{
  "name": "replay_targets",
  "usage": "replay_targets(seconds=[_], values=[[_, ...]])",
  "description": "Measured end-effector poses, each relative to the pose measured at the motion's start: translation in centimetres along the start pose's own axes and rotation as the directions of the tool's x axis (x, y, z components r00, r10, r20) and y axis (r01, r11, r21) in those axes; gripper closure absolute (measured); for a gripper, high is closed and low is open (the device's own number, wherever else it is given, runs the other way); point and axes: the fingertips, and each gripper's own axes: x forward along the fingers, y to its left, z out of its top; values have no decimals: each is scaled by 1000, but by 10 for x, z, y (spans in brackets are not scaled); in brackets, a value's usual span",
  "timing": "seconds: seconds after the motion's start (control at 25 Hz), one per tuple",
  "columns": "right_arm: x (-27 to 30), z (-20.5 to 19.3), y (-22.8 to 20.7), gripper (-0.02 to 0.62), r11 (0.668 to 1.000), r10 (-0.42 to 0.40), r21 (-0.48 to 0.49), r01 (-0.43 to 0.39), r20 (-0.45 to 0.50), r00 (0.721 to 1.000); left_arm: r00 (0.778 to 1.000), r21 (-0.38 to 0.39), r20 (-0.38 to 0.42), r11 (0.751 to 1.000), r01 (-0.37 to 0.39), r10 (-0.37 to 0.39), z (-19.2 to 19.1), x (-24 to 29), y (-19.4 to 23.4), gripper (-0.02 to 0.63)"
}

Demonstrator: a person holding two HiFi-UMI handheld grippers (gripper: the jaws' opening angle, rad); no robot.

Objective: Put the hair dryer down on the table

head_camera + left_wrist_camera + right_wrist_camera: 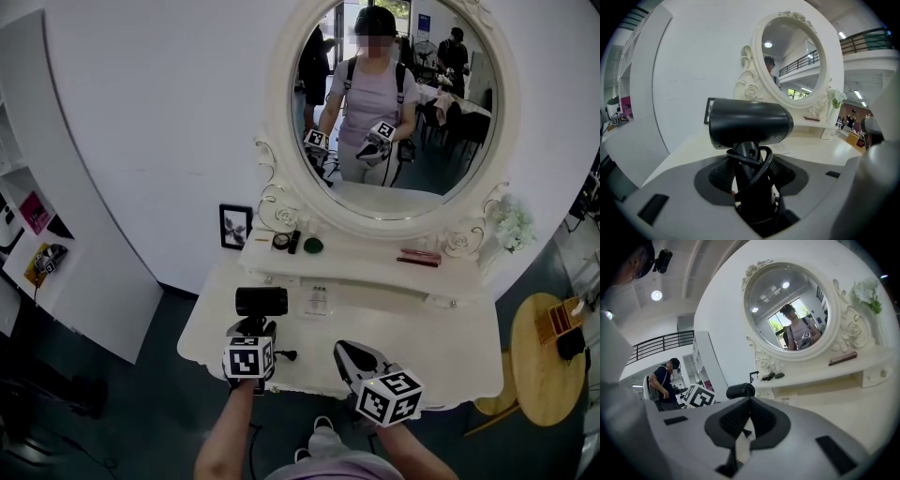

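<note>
Left tool [751,176] grips the hair dryer [750,124] by its handle. The cord is looped round the handle and the barrel sits crosswise above the jaws. Right tool [749,401] is closed with nothing in it, held beside the left one near the front edge of the counter [422,342]. The dryer is over the counter's left front part, below the mirror [403,94]. It looks held clear of the surface, but contact is hard to judge. Nothing looks done yet: lowering it, resting it on the counter and letting go are all left.
</note>
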Motion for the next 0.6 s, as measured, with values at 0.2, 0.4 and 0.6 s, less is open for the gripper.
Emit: replay_targets(seconds=[0.2,0.4,0.6], values=[[3,0,1,594,1000,6,0,-6,-9,1000,999,1,-31,1000,-10,10,-6,10,2,394],[5,0,-1,592,1000,11,-1,-11,-16,1000,997,0,-73,1000,-15,15,-13,20,3,394],[7,1,-2,593,1000,15,1,-15,-16,1000,990,1,-141,1000,-20,20,-18,29,2,394]])
